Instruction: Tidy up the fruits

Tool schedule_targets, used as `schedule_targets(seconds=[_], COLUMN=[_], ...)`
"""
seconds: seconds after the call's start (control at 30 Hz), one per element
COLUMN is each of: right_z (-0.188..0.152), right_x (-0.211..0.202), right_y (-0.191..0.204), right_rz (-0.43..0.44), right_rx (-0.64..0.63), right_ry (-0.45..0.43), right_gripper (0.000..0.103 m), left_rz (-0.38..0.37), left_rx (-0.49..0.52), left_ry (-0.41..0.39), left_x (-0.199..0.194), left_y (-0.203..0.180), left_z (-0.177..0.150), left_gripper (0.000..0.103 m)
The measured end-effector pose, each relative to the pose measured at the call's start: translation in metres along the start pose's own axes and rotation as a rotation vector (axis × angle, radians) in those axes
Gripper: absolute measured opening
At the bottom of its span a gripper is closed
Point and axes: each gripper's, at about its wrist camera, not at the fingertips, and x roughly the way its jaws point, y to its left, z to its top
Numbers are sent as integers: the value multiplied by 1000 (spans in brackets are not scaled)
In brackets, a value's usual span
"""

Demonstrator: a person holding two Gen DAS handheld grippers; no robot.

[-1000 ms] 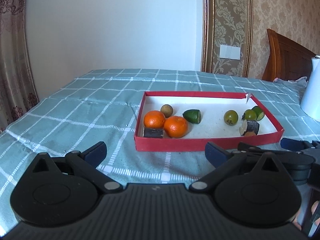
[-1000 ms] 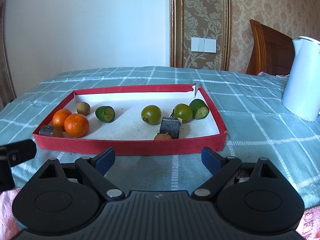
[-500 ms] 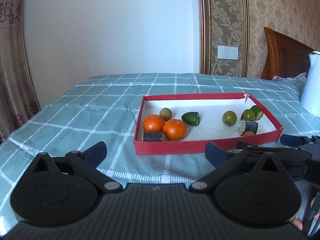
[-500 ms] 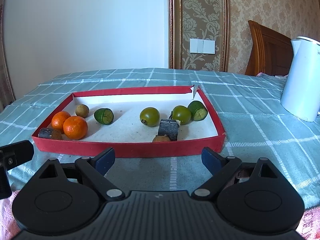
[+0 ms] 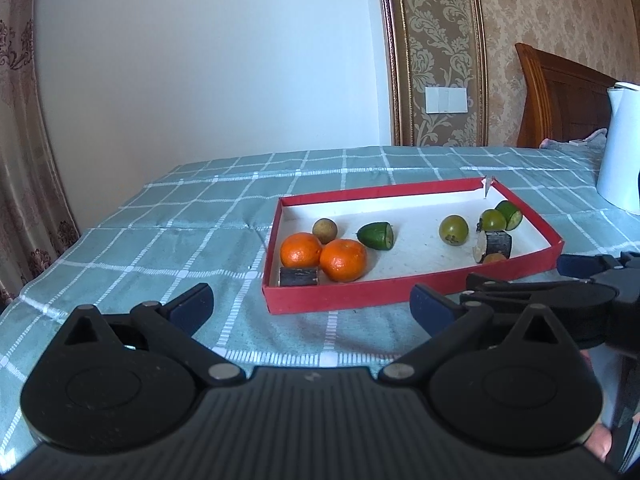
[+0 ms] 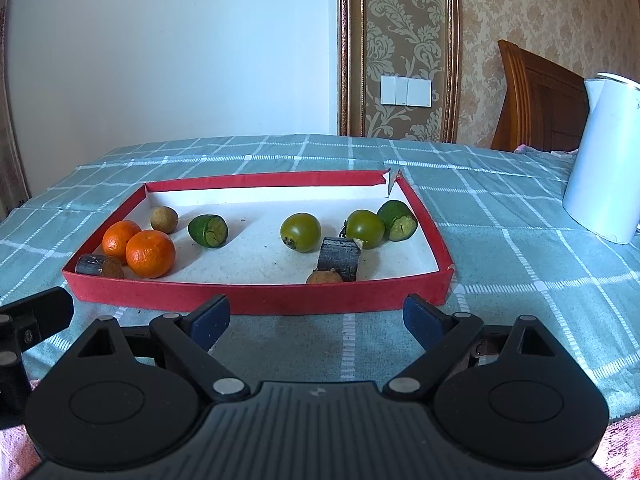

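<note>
Waiting Before the Fruit Tray

Hovering low in frame, the left tongs (image 5: pixel 311 308) and right tongs (image 6: pixel 316 318) gape apart, empty. Mid-frame, a red tray (image 6: pixel 256 300) holds two oranges (image 6: pixel 150 253), green fruits (image 6: pixel 301 232), brown ones.

White kettle (image 6: pixel 604 160) on checked cloth (image 6: pixel 520 264) — wooden headboard (image 6: pixel 536 96), wall switch (image 6: pixel 405 90), curtain (image 5: pixel 20 160) behind.

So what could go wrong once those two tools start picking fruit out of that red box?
The two oranges touch, and a dark cylinder lies against them, so a tool finger could nudge a neighbour. The round green fruit could roll on the tray's white floor. The red tray looks like light card with a torn corner; pushing its wall might slide it on the cloth.
</note>
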Motion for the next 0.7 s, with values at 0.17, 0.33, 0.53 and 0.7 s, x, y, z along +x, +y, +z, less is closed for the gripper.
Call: schedule_targets(seconds=[0.17,0.33,0.53,0.7], right_z=[0,0,0,0], right_x=[0,0,1,1], right_y=[1,1,1,1], right_rz=[4,4,4,2], right_rx=[-1,-1,-1,-2], right_ry=[0,0,1,0], right_gripper=[94,94,94,94], left_rz=[4,1,4,11], left_rx=[2,10,16,20], left_ry=[-4,-2,-2,-8], left_x=[-1,-1,0,2], left_y=[0,-1,-1,-3], left_z=[0,-1,-1,-4], left_gripper=[103,103,103,103])
